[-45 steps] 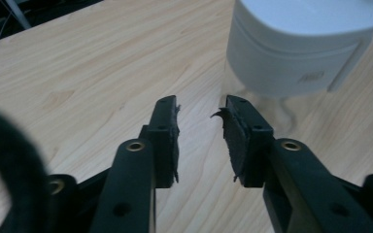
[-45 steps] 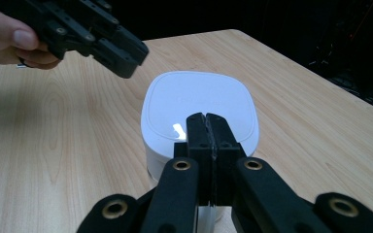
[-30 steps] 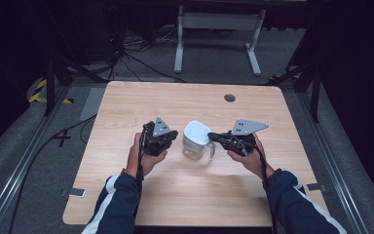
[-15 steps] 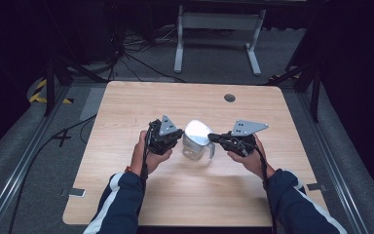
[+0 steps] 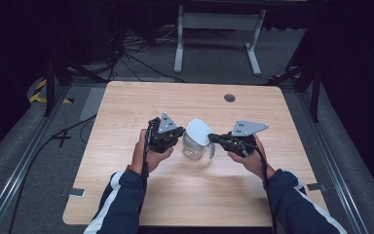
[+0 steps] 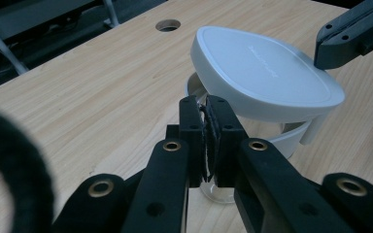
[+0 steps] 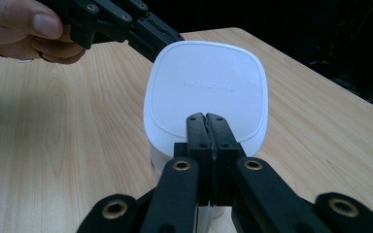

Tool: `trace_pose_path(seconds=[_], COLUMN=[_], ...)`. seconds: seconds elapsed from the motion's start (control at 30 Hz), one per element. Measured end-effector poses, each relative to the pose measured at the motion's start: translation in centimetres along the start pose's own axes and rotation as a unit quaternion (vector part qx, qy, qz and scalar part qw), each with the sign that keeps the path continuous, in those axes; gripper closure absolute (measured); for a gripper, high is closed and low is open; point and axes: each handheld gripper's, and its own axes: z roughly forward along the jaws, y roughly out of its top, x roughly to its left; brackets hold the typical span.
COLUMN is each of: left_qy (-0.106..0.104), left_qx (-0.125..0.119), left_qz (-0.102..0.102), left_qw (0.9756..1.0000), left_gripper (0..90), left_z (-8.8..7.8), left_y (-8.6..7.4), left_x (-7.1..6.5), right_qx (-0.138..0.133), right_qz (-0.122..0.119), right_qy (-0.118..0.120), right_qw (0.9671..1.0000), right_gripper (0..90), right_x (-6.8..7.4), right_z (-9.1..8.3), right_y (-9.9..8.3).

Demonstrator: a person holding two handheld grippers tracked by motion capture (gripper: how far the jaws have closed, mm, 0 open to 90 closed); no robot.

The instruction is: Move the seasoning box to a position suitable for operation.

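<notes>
You had the clear jar [image 5: 195, 146] mid-table, its white lid [image 6: 264, 77] tilted ajar. Both grippers, left [image 6: 209, 114] and right [image 7: 207, 121], were pressed together, pinching nothing. It looked light, rigid, slippery; grip the lid's rim.

The table [image 5: 126, 112] is pale wood-grain laminate, smooth with a soft sheen. The jug's lid [image 6: 262, 73] looks like matt white plastic, faintly embossed, over a clear glossy jug body [image 5: 193, 148]. Both grippers' jaws are matt black plastic with brass-coloured rivets; the grey plate [image 5: 247, 127] seems dull metal
</notes>
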Motion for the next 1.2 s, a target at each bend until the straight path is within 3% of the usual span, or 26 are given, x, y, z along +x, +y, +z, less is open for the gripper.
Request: trace_pose_path(seconds=[0.2, 0.43, 0.63, 0.9, 1.2], left_qy=[-0.015, -0.021, -0.024, -0.034, -0.039], left_qx=[-0.021, -0.034, -0.033, -0.022, -0.025], left_qz=[-0.011, -0.004, -0.002, 0.030, 0.033], left_qw=[0.9996, 0.9992, 0.9992, 0.9987, 0.9984], left_gripper=[85.7, 85.7, 87.2, 85.6, 85.5], left_z=[-0.2, -0.5, -0.5, 0.5, 0.2], left_y=[0.5, 1.2, 1.6, 2.4, 2.9], left_x=[-0.1, -0.6, -1.0, -2.3, -2.9], right_qx=[0.000, 0.002, 0.002, 0.014, 0.016], right_qz=[-0.002, -0.003, 0.000, -0.005, -0.004], right_qy=[0.000, 0.001, 0.000, -0.001, -0.001], right_qw=[1.0000, 1.0000, 1.0000, 0.9999, 0.9999], right_gripper=[90.0, 90.0, 90.0, 90.0, 90.0], right_x=[0.0, 0.1, 0.0, 0.2, 0.3], right_z=[0.0, 0.0, -0.1, 0.1, -0.1], right_y=[0.0, 0.1, 0.0, -0.1, -0.2])
